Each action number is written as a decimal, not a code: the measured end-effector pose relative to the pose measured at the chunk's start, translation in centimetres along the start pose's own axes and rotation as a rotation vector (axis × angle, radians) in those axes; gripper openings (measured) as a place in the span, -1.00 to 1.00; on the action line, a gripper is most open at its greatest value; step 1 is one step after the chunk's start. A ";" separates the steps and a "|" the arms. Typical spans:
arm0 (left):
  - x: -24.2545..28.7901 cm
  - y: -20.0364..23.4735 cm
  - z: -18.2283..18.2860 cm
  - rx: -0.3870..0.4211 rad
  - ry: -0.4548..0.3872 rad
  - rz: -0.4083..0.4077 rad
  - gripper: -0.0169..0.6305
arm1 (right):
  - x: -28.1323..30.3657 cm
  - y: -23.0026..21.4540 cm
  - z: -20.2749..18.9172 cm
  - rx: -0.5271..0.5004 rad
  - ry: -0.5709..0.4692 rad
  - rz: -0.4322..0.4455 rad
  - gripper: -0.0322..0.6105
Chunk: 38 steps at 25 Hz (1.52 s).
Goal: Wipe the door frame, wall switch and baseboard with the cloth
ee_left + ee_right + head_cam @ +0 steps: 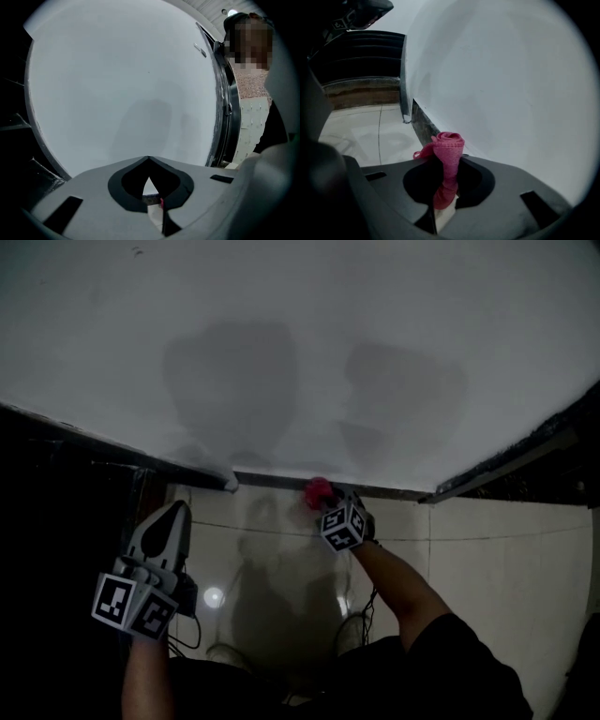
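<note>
Down at the foot of the white wall, the right hand-held gripper has its jaws clamped on a rolled pink cloth, whose bunched end sits right at the dark baseboard where it meets the pale tiled floor. Off to the left and back from the wall, the left hand-held gripper hangs over the floor, its jaws closed tip to tip with nothing between them.
</note>
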<state>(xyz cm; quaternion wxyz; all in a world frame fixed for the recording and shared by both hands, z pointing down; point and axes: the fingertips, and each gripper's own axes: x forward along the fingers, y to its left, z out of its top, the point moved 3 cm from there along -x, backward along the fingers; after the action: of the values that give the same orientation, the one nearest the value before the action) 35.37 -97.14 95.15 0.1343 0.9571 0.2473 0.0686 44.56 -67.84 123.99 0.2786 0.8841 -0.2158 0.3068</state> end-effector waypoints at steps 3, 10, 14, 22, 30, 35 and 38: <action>0.8 -0.3 -0.5 0.003 0.010 -0.006 -0.97 | -0.9 -1.4 -1.4 -0.029 -0.003 -0.004 -0.74; 2.7 -1.3 -1.5 -0.008 0.036 -0.024 -0.97 | -2.8 -5.2 -5.4 0.055 0.018 -0.073 -0.74; 3.4 -1.8 -2.0 -0.007 0.050 -0.037 -0.97 | -4.3 -7.7 -8.2 0.119 0.038 -0.135 -0.74; 4.4 -2.8 -1.5 0.030 0.036 -0.033 -0.97 | -6.5 -12.0 -13.3 0.231 0.113 -0.254 -0.74; 3.9 -2.6 -1.5 0.009 0.050 -0.032 -0.97 | -8.8 -14.6 -17.0 0.335 0.208 -0.386 -0.74; 3.5 -2.1 -2.5 -0.024 0.074 -0.030 -0.97 | -10.6 -17.3 -20.6 0.378 0.268 -0.476 -0.74; 3.9 -1.7 -2.8 -0.011 0.076 -0.013 -0.97 | -11.4 -19.0 -22.4 0.389 0.297 -0.524 -0.74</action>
<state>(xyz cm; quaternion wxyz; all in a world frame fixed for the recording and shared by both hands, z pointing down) 37.45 -93.20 97.58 0.1303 0.9514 0.2583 0.1055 37.43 -37.12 124.33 0.2028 0.8916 0.1235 0.3855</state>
